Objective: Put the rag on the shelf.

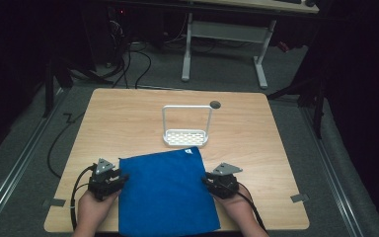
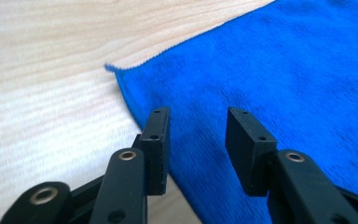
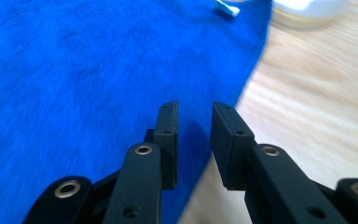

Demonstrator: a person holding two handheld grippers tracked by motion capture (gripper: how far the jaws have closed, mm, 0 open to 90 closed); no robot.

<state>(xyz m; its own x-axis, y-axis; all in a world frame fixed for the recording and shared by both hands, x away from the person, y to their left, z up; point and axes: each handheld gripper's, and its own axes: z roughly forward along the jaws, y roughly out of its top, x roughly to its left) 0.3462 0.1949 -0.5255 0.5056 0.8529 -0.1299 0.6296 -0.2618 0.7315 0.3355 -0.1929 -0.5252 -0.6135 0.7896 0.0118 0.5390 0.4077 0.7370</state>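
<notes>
We see the blue cloth (image 1: 165, 192) lying flat on the near middle of the wooden table (image 1: 256, 133), its near edge hanging over the table's front. Our left gripper (image 1: 121, 178) sits at the cloth's left edge, jaws parted with nothing between them. Our right gripper (image 1: 206, 179) sits at its right edge, jaws narrowly parted, nothing held. A white rack (image 1: 186, 137) stands just beyond the cloth.

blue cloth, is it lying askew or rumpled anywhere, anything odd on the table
Slightly askew: the blue cloth lies flat and smooth but turned a little against the table edges, its near end hanging over the front edge. Its far corner, with a small tag, almost reaches the white rack. Nothing is spilled or damaged.
</notes>
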